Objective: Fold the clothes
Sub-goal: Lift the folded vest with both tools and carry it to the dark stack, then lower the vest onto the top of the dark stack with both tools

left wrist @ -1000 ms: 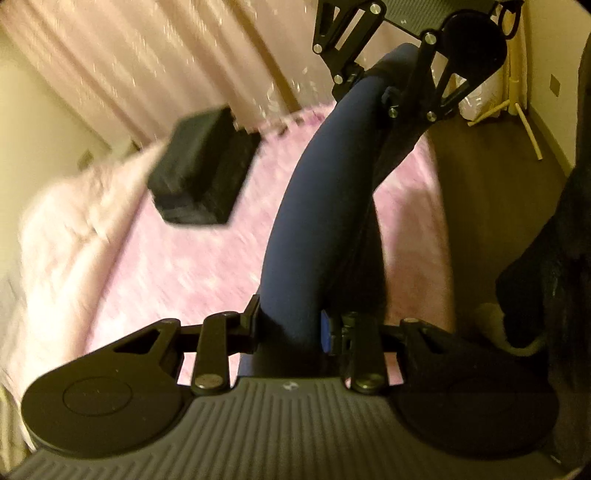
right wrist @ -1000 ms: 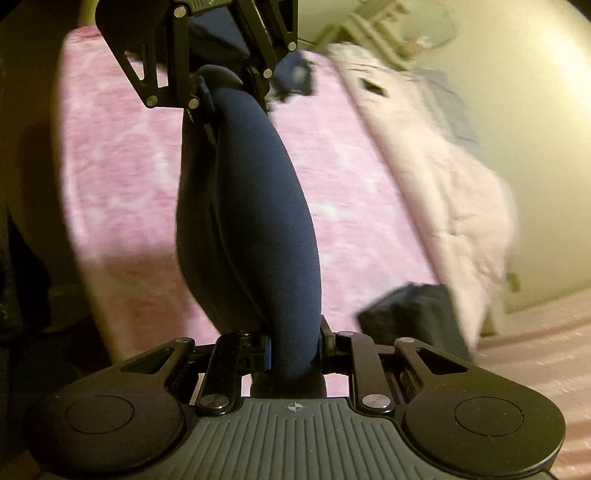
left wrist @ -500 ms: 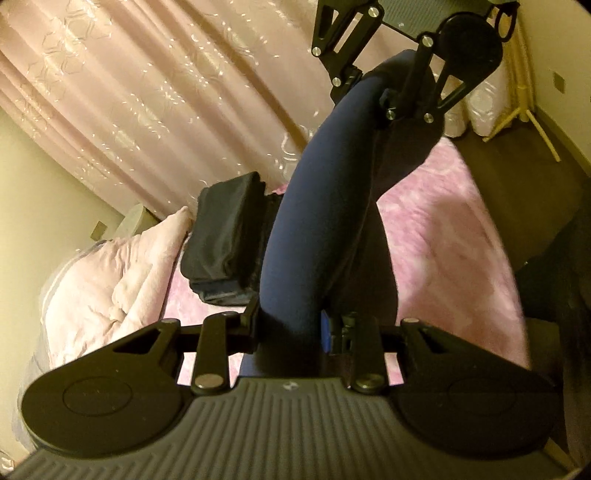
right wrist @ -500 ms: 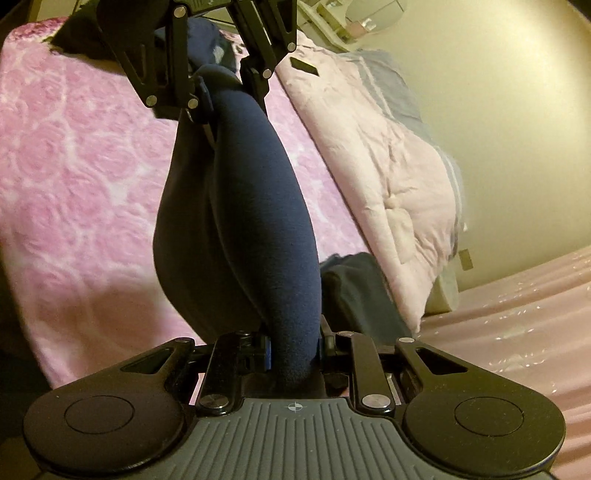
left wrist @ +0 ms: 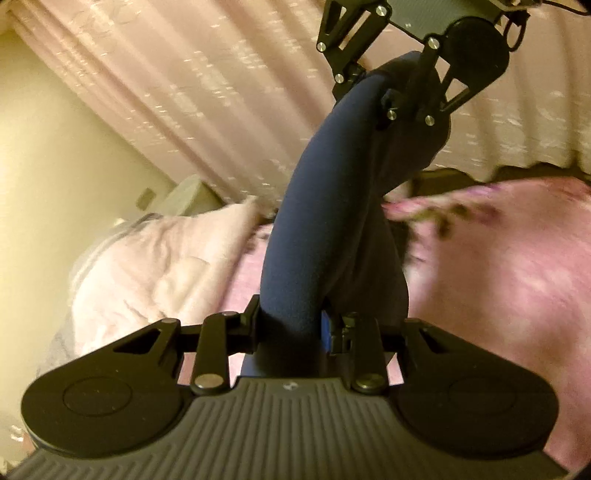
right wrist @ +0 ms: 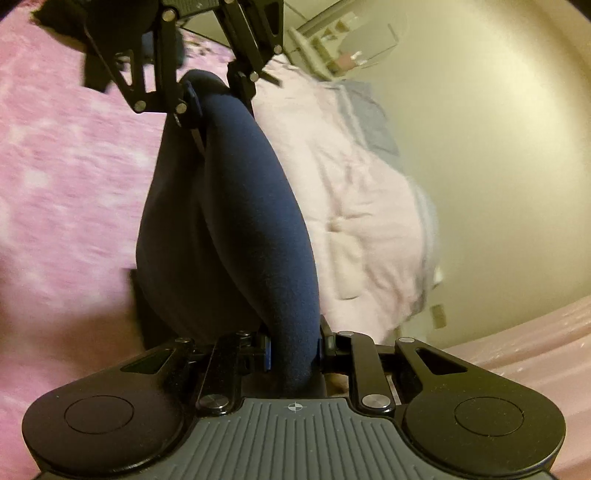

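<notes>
A navy blue garment [left wrist: 317, 221] stretches as a thick folded band between my two grippers, above the pink bed. My left gripper [left wrist: 291, 325] is shut on its near end. In the left wrist view my right gripper [left wrist: 402, 99] is clamped on the far end, up top. In the right wrist view my right gripper [right wrist: 293, 347] is shut on the garment [right wrist: 251, 206], and my left gripper [right wrist: 199, 99] holds the other end. The cloth hangs in a loose fold below the band.
A pink rose-patterned bedspread [left wrist: 498, 280] lies below. A pale pink quilt [left wrist: 155, 266] is heaped by the wall; it also shows in the right wrist view [right wrist: 354, 206]. Pink curtains [left wrist: 207, 92] hang behind. A dark folded pile [right wrist: 62, 11] lies on the bed behind the left gripper.
Both grippers have swung along the bed with the garment still held between them. The dark folded pile has slid out of the left wrist view, and the curtain and quilt fill more of it.
</notes>
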Available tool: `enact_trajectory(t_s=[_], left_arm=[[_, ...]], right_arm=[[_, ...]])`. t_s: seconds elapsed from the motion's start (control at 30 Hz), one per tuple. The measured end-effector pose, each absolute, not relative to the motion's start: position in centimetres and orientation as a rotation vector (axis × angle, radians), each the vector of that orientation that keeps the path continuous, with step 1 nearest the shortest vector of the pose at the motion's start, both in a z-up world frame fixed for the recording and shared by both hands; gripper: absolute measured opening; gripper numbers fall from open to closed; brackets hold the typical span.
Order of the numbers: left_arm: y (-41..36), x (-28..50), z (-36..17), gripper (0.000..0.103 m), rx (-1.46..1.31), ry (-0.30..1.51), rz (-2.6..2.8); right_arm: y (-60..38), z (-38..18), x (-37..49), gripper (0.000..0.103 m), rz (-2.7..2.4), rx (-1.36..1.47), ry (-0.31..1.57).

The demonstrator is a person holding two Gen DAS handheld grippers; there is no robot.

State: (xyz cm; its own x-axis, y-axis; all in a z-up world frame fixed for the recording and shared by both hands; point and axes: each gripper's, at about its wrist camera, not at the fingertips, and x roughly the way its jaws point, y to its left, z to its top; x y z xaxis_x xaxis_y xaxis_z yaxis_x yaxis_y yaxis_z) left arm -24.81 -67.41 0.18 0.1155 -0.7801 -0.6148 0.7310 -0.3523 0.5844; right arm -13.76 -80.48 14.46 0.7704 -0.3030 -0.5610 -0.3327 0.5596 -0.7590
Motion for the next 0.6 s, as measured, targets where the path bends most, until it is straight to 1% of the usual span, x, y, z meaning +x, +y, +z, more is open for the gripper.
enact_trajectory(t_s=[0.13,0.2,0.27,0.37,0.47,0.5,0.53,0.57,0.6], left_arm=[[-74.7,-22.7,1.9,0.027,1.126,-0.157,-1.453],[-77.7,-21.8,2.2,0.027,1.107,-0.222,-1.392],[-79.6,-21.5,0.4,0.027,1.080,-0.254,-1.351],[-81.0,-22.2,-7.9,0.029,1.112,-0.189,-1.367],[-81.9,-23.5,-18.6,0.031,1.276,-0.067,-1.406],[-82.0,-23.9,-21.6,0.032,1.329,-0.035,-1.416],[-81.8,-24.3,-23.5,0.032,1.360,-0.043,-1.415],[-81.3,-24.6,-24.5,0.033,1.367,-0.081,-1.404],[-80.8,-24.7,-24.9,0.034,1.363,-0.122,-1.392]], right_arm=[[-86.3,15.9,-9.4,0.020,-0.091,-1.041,0.588],[-88.1,14.4,-8.6,0.020,-0.145,-1.062,0.516],[-89.5,10.7,-8.2,0.020,-0.165,-1.045,0.500],[-91.3,2.1,-8.1,0.020,-0.099,-1.030,0.597],[-92.2,-6.6,-8.4,0.020,0.048,-1.018,0.783],[-92.2,-8.2,-8.9,0.021,0.053,-1.021,0.806],[-92.3,-8.8,-9.4,0.023,0.037,-1.016,0.791],[-92.4,-8.8,-9.9,0.024,0.021,-0.998,0.766],[-92.4,-8.6,-10.3,0.026,0.012,-0.980,0.754]])
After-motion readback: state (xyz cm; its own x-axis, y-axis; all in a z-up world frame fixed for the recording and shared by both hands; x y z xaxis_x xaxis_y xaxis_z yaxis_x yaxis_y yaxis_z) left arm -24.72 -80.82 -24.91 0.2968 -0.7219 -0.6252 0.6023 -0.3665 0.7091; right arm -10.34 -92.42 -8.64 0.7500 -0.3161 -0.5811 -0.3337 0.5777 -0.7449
